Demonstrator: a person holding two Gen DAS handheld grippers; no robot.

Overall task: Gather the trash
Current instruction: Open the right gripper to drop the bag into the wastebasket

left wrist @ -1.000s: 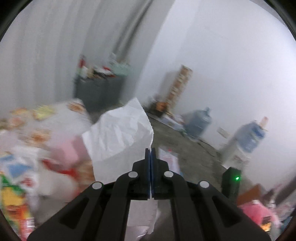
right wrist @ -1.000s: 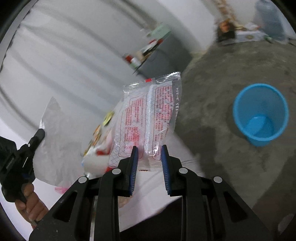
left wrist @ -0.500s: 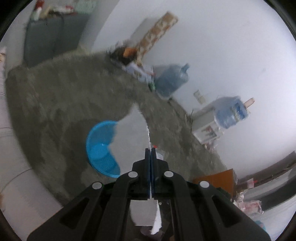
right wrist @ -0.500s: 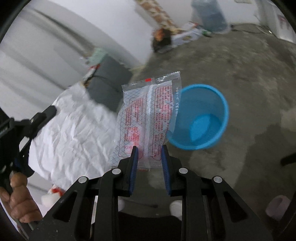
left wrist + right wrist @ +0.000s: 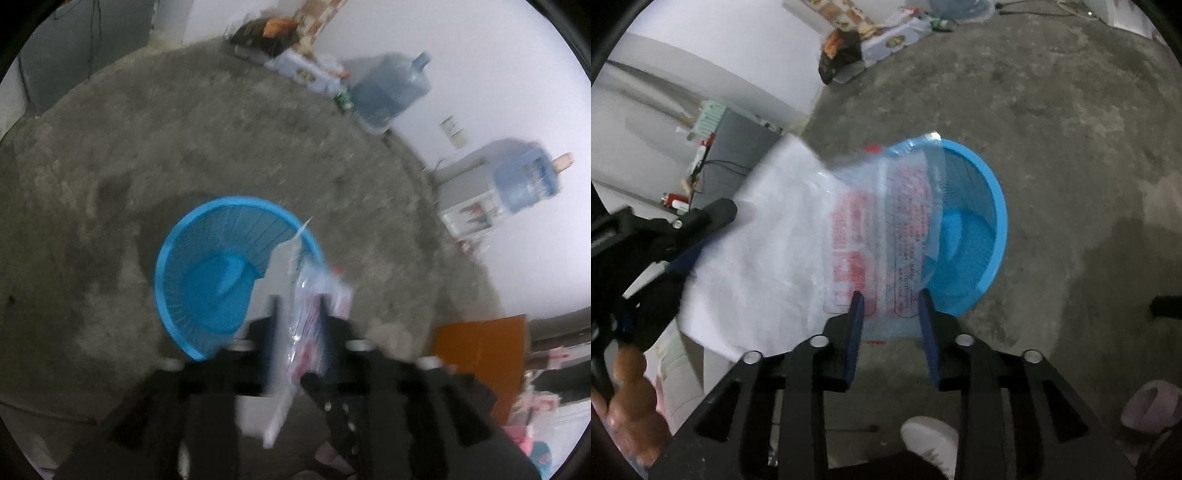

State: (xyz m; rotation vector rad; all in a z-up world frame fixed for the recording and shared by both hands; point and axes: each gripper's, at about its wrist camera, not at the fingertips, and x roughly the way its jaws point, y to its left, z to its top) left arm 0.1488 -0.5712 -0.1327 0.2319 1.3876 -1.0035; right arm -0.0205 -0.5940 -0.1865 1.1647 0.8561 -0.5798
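Note:
A blue mesh waste basket [image 5: 207, 273] stands on the concrete floor; it also shows in the right wrist view [image 5: 971, 236]. My left gripper [image 5: 295, 321] has its fingers spread, with a crumpled white paper [image 5: 279, 295] between them, blurred. My right gripper [image 5: 892, 314] has its fingers apart, and a clear plastic wrapper with red print [image 5: 886, 240] hangs between and above them, over the basket's near rim. In the right wrist view the white paper [image 5: 768, 258] sits at the left gripper's tip [image 5: 716, 214].
Water jugs [image 5: 391, 92] and a dispenser [image 5: 517, 184] stand along the white wall. Boxes [image 5: 886, 33] lie by the far wall. A grey cabinet [image 5: 735, 147] stands at left. An orange box [image 5: 480, 354] sits at right. My shoe [image 5: 931, 439] is below.
Both grippers swung from the littered table to the blue basket. Both sets of fingers have opened wider. The paper and wrapper now sit loose over the basket.

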